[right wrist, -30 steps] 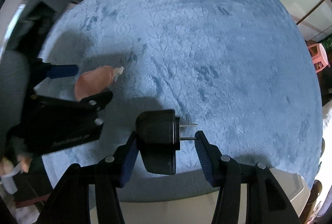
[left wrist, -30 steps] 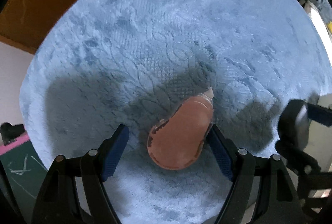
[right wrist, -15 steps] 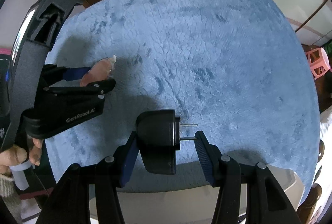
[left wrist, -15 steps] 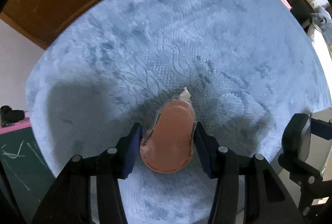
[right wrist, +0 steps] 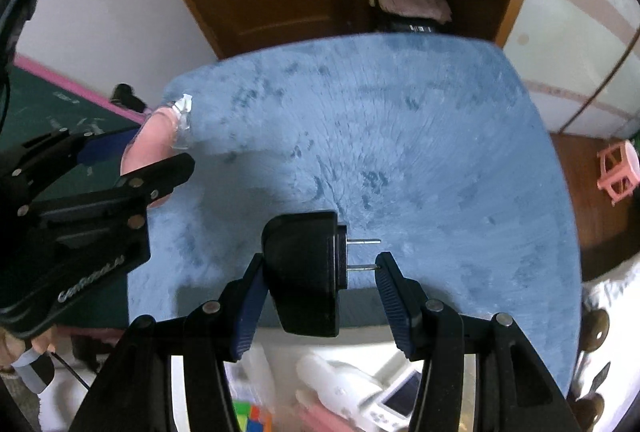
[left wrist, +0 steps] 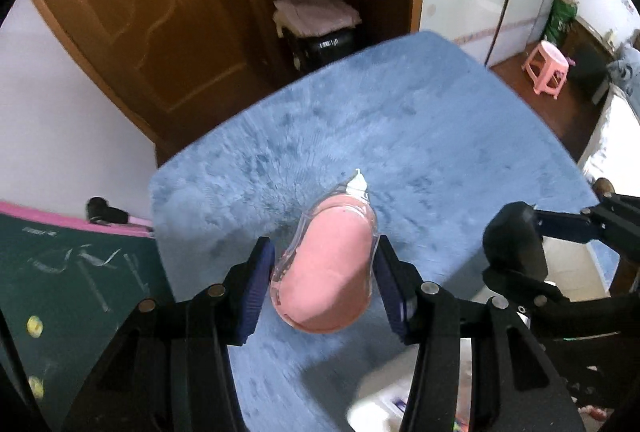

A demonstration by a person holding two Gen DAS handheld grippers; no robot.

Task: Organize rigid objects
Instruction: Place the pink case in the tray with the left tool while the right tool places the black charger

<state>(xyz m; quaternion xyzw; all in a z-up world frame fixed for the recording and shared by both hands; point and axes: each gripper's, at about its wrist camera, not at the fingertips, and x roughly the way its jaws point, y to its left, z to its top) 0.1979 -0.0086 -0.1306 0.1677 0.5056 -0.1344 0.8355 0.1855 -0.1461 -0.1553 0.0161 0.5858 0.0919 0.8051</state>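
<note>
the left gripper [left wrist: 324, 272] clamps the pink correction tape [left wrist: 326, 272]; the right gripper [right wrist: 320, 272] clamps the black plug adapter [right wrist: 304, 272], one pad on its prongs. both hang above the blue tabletop [right wrist: 440, 151]. carry level and lower gently into the bin [right wrist: 360, 392] below.

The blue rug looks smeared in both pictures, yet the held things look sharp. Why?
Left wrist view: the blue rug streaks outward in motion blur, while the pink tape dispenser stays crisp. Right wrist view: same streaking, black plug sharp; the fisheye bends the room's edges.
</note>
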